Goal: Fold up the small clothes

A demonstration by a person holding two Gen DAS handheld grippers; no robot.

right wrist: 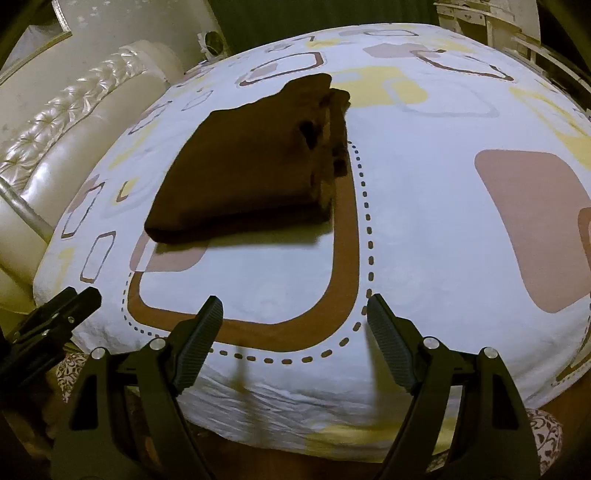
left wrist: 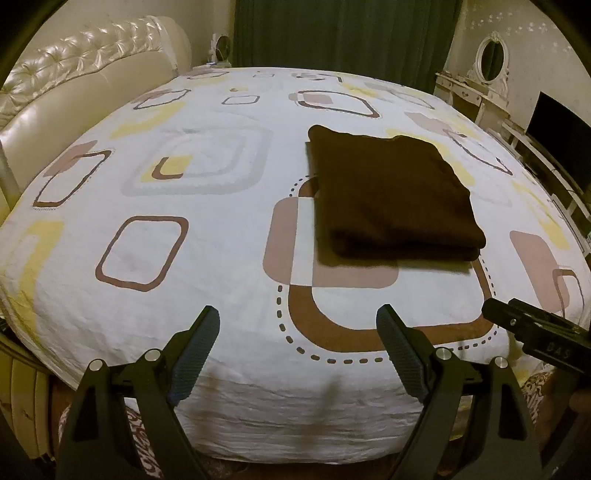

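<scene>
A dark brown garment [left wrist: 391,195] lies folded into a thick rectangle on the patterned bedsheet [left wrist: 221,258]. In the right wrist view the same folded garment [right wrist: 251,162] shows its stacked layers along its right edge. My left gripper [left wrist: 297,314] hovers open over the near edge of the bed, well short of the garment, with nothing between its fingers. My right gripper [right wrist: 295,304] is open too, empty, over the brown curved band of the sheet. The right gripper's tip [left wrist: 532,328] shows at the right of the left wrist view; the left gripper's tip [right wrist: 62,306] shows at the left of the right wrist view.
A cream tufted headboard [left wrist: 74,85] runs along the left of the bed. Dark green curtains [left wrist: 343,33] hang behind it. A white dressing table with an oval mirror [left wrist: 493,59] and a dark screen [left wrist: 561,136] stand at the right.
</scene>
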